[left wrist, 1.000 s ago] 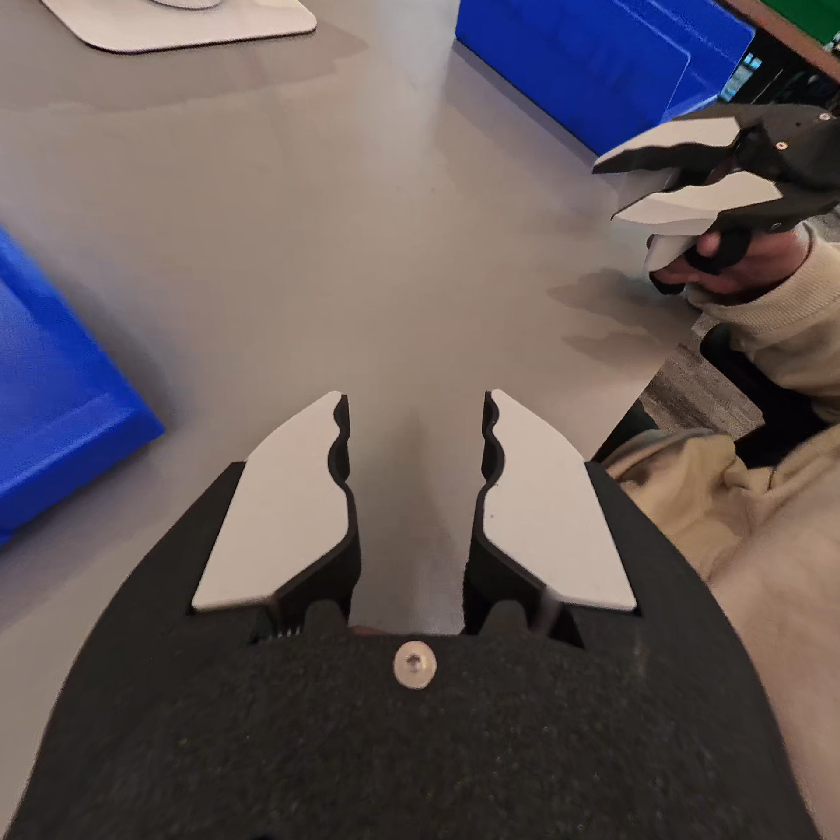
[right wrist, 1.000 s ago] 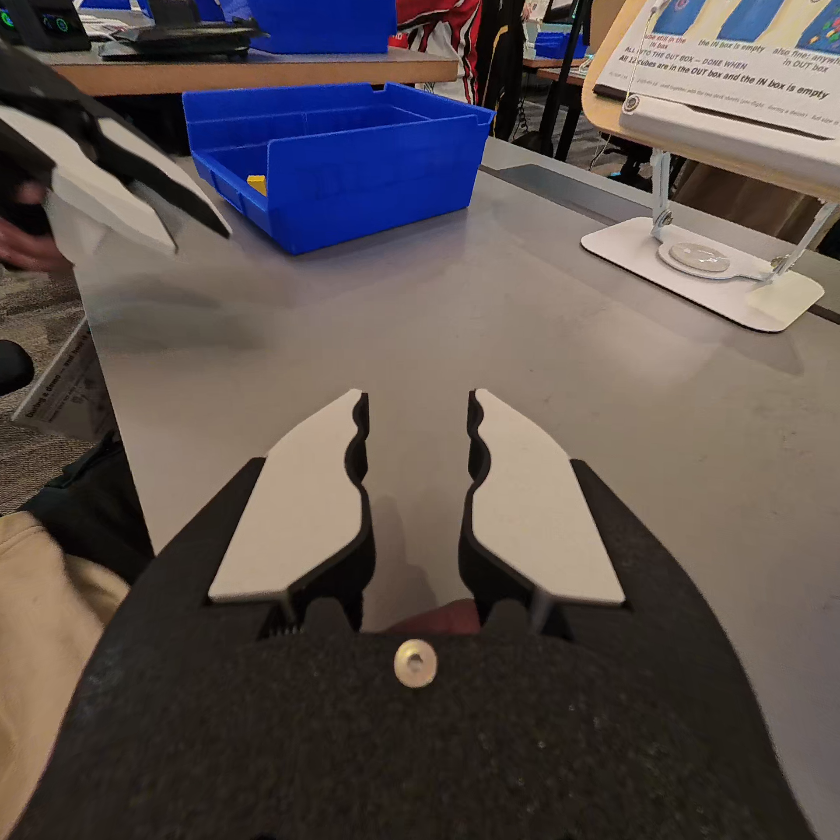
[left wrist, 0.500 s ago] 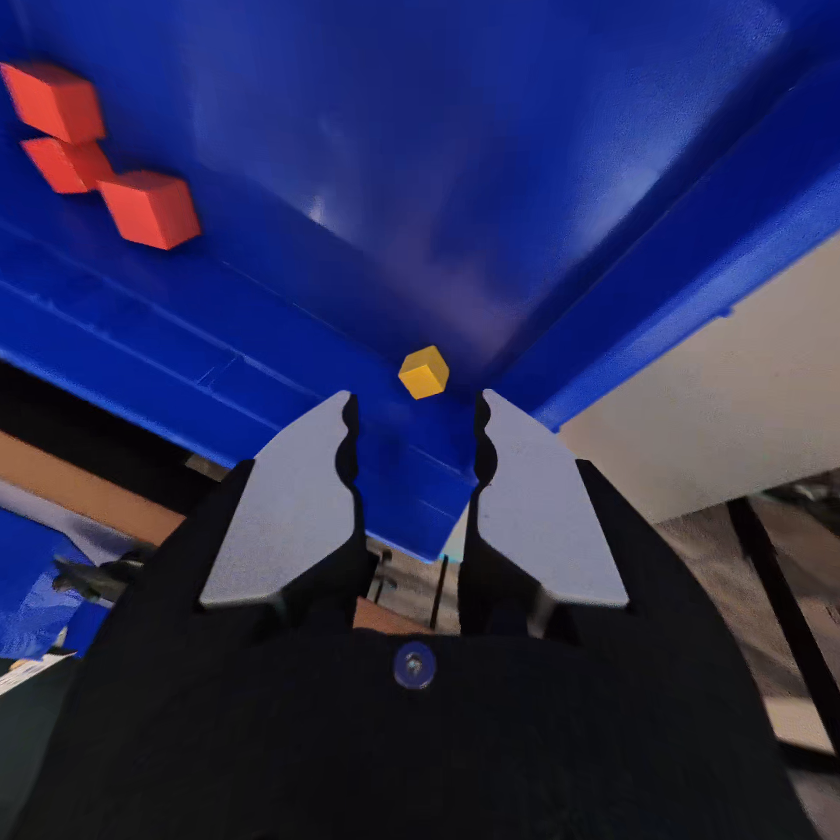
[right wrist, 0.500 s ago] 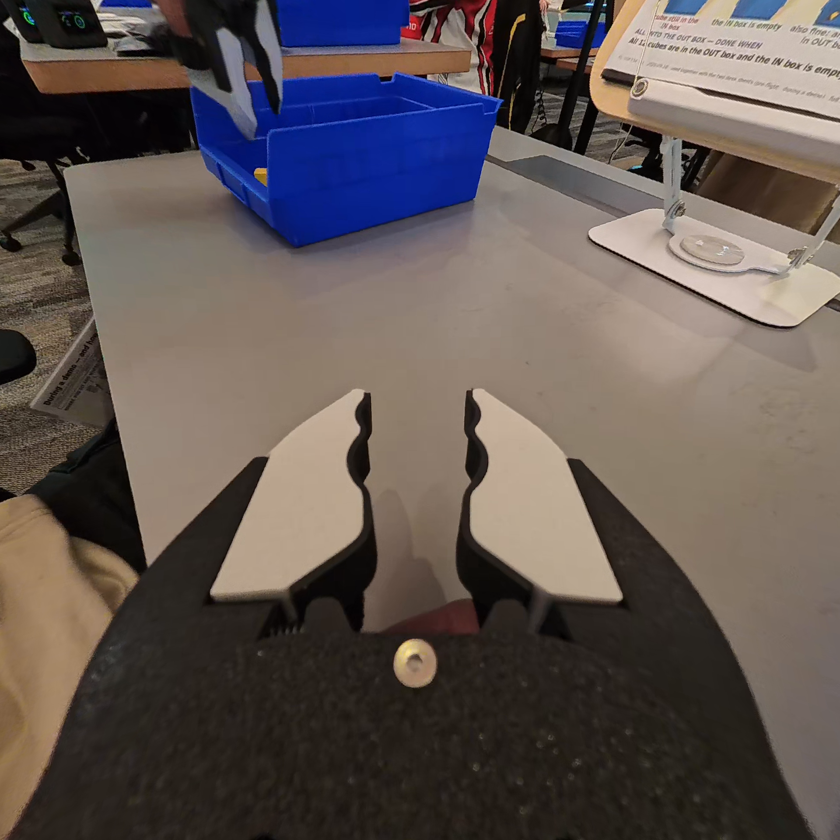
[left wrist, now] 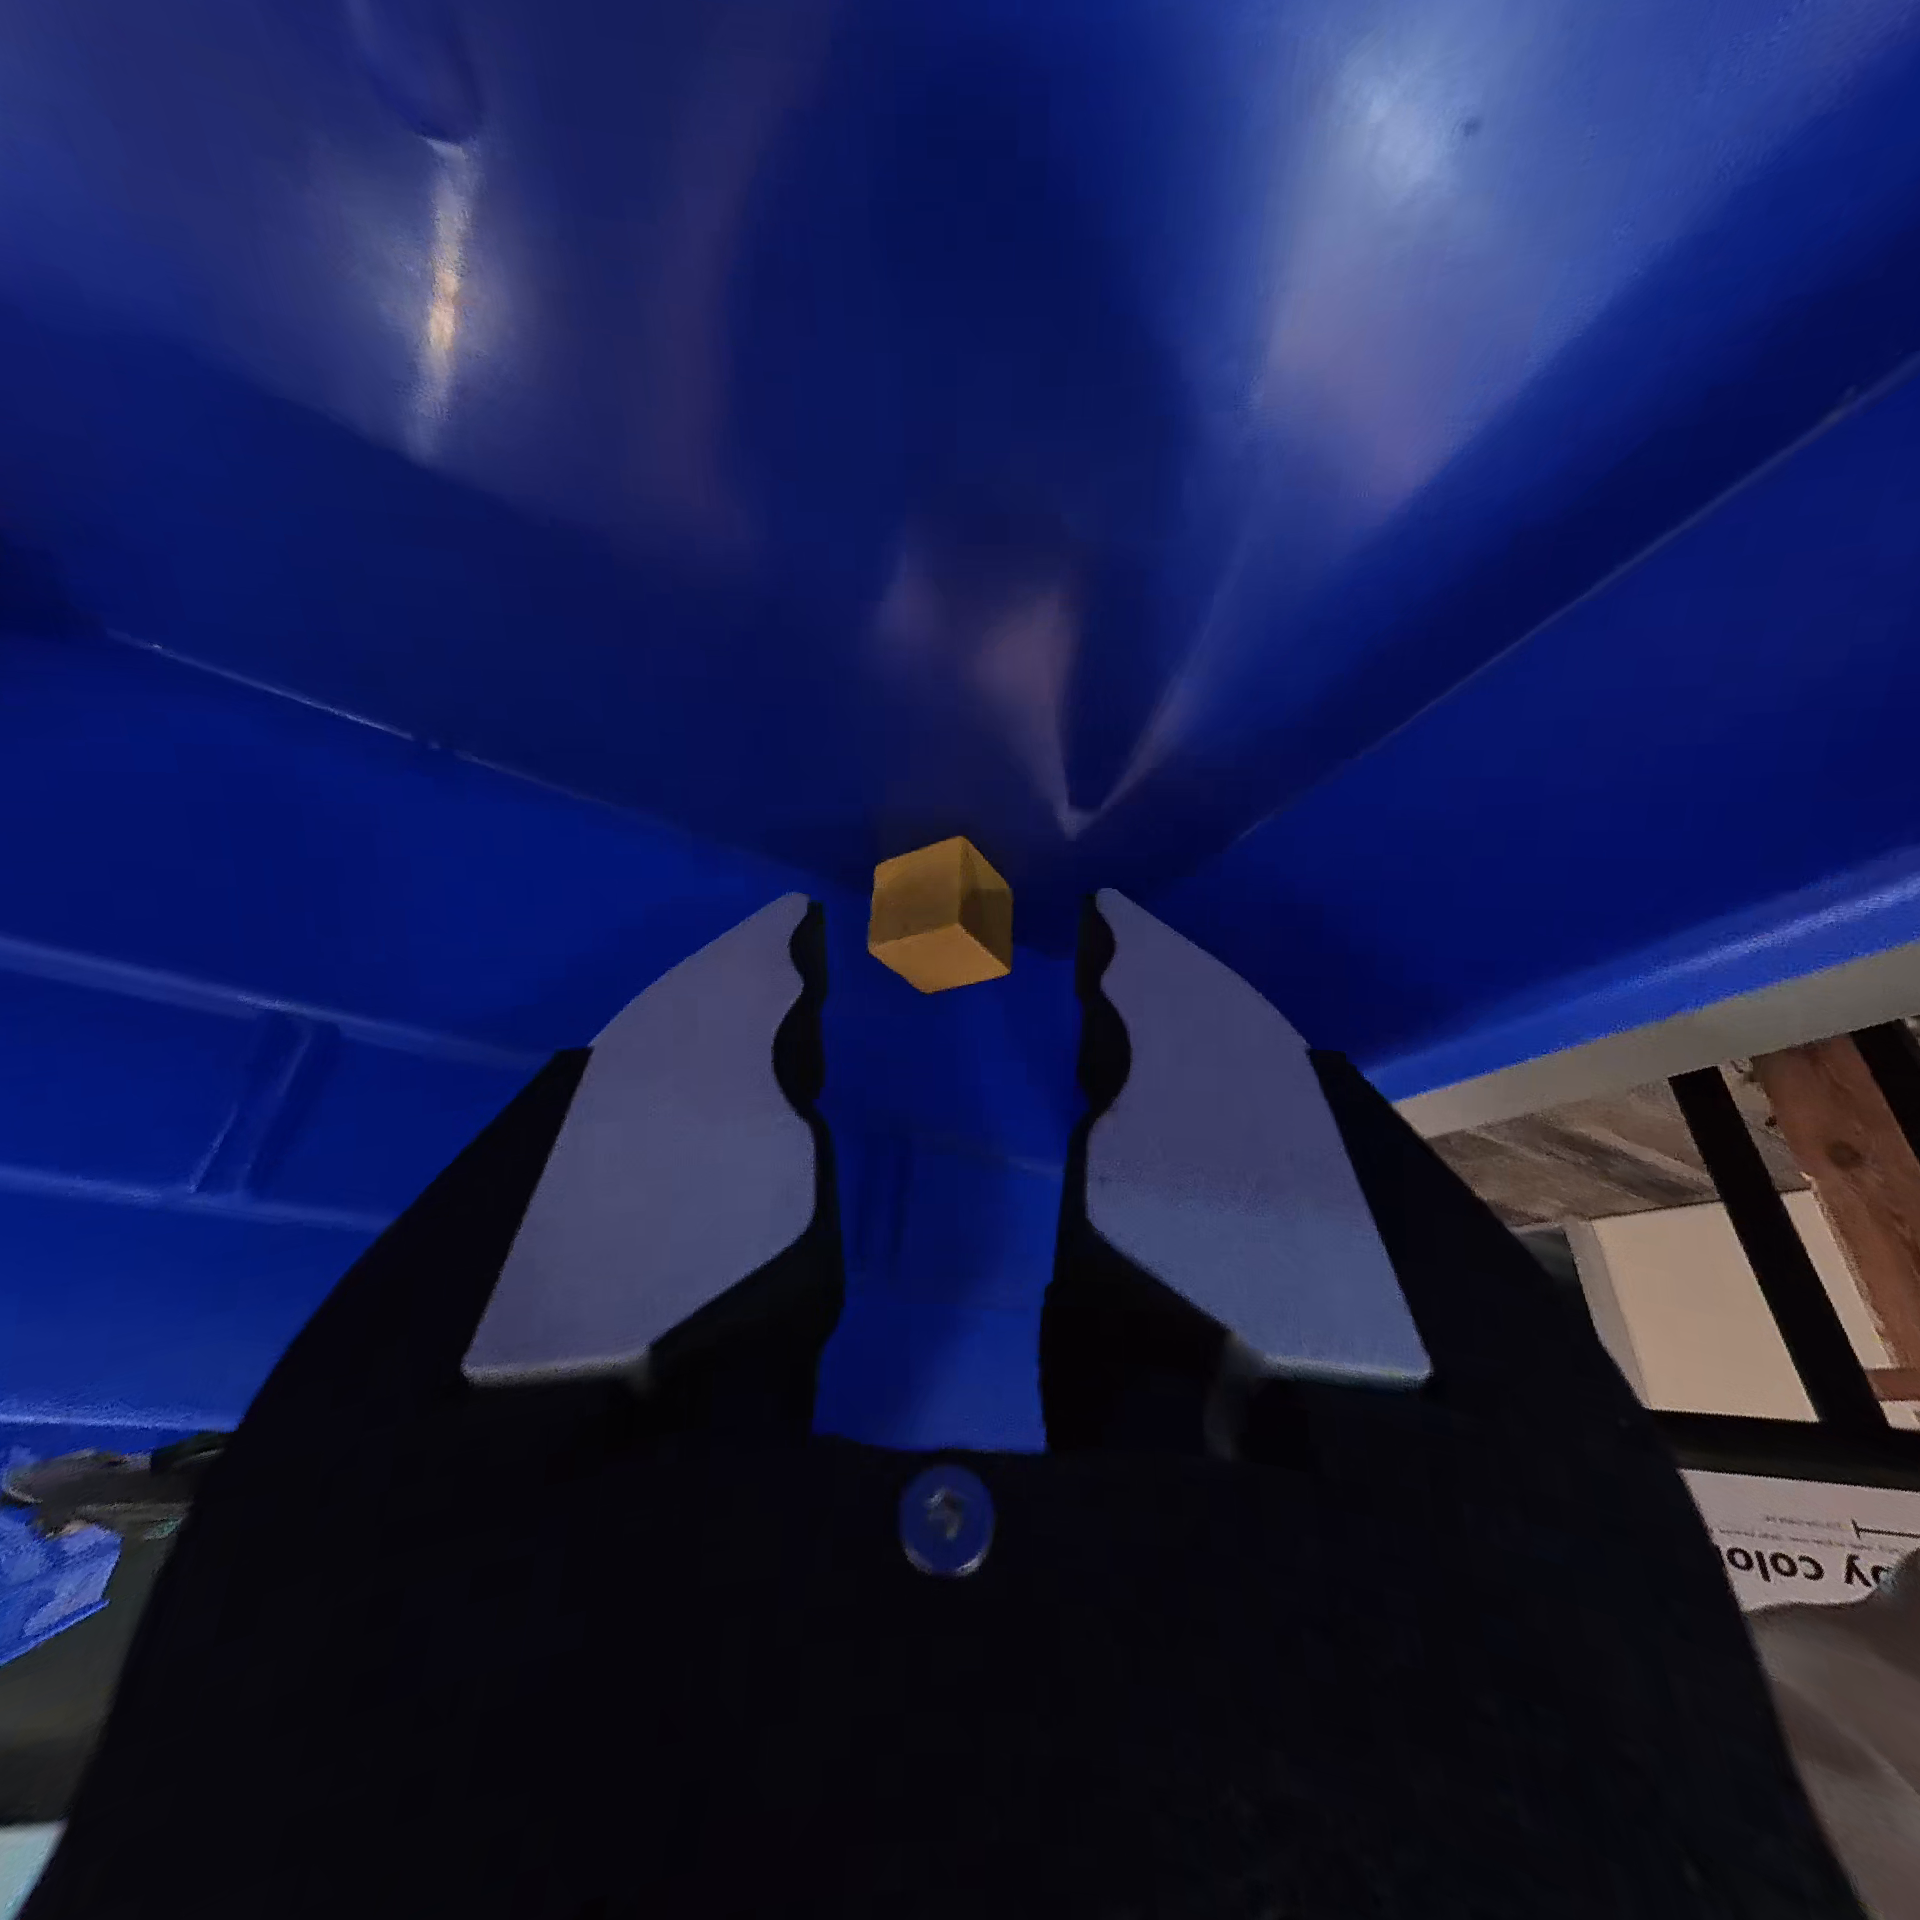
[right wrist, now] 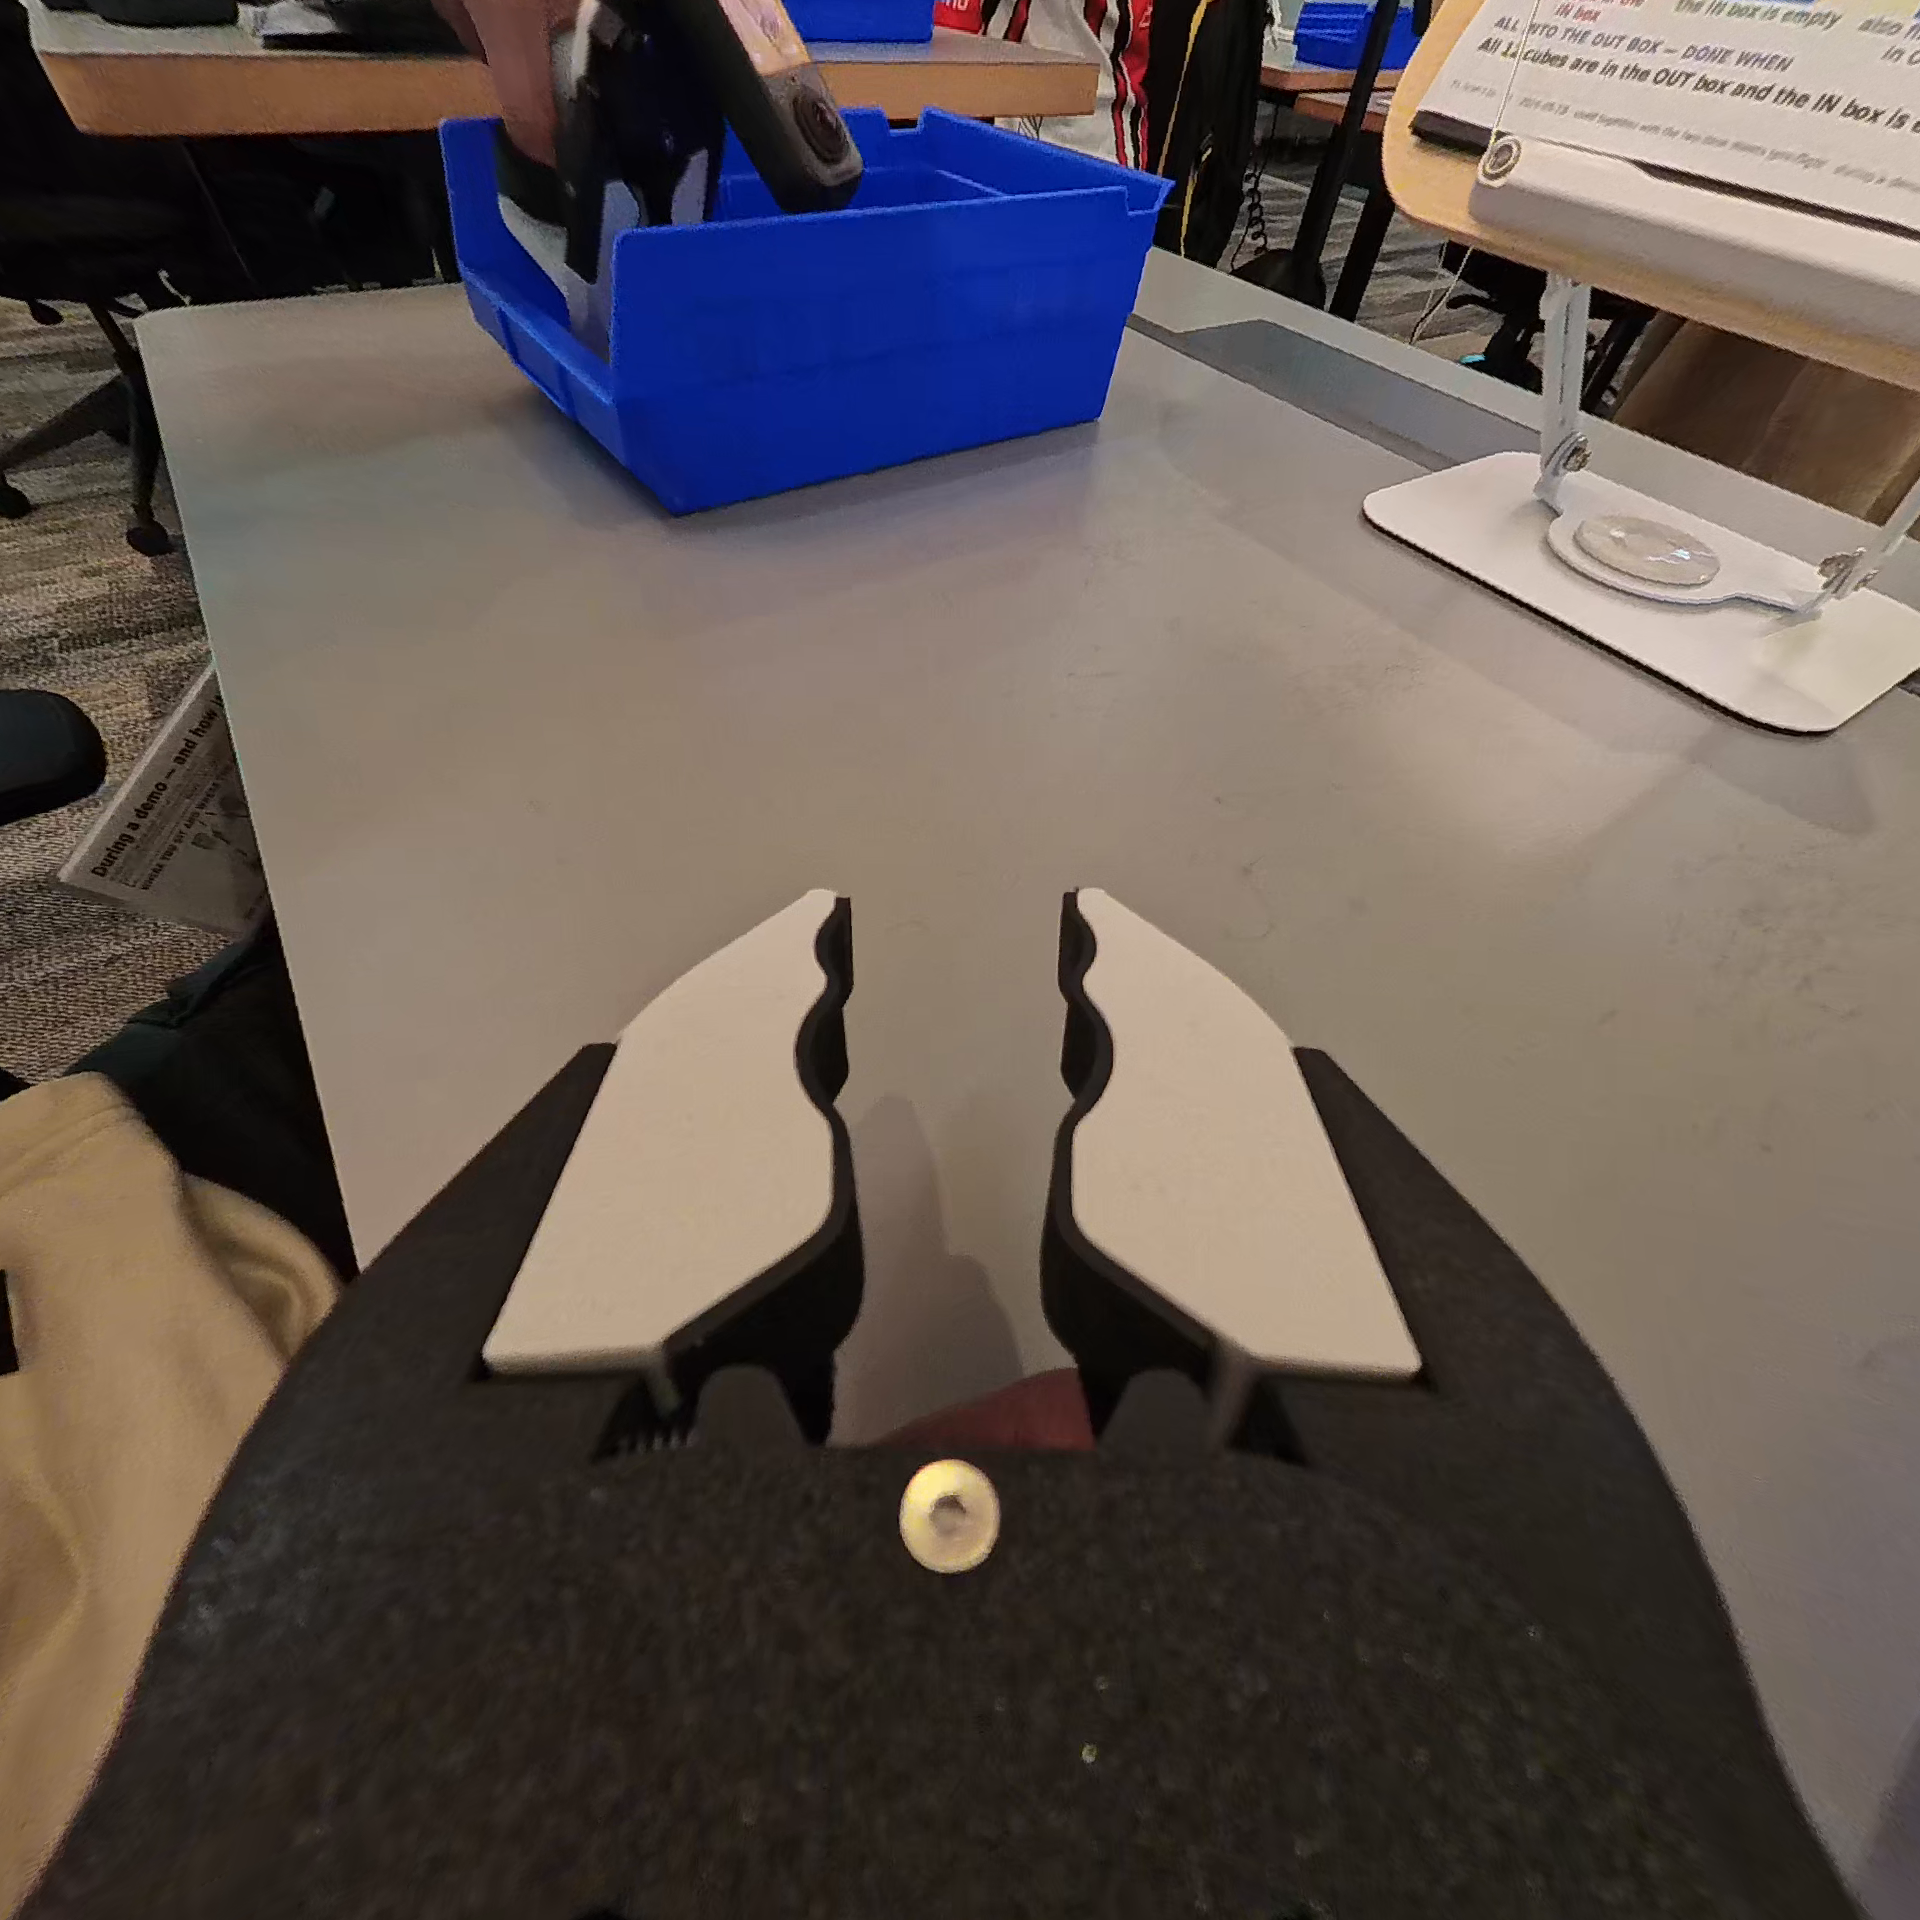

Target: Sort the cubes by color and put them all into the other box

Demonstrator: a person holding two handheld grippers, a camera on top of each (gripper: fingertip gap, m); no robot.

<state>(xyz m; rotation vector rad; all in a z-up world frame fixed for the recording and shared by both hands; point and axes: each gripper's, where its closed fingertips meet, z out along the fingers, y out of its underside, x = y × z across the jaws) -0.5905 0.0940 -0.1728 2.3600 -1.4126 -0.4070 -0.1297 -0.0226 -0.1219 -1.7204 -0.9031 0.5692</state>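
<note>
Nearby, printed sheet [left wrist: 1813, 1558] beside left tongs [left wrist: 943, 914], gaping.

A white stand [right wrist: 1662, 613] sits on the grey table [right wrist: 935, 675], a printed sheet [right wrist: 166, 821] on the carpet.

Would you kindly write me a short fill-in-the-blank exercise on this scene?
1. The left gripper reaches into a box coloured ____.
2. The cube near its fingertips is ____.
3. The right gripper, over the table, holds ____.
4. Both grippers' jaws stand ____.

Missing words: blue; yellow; nothing; open
</note>
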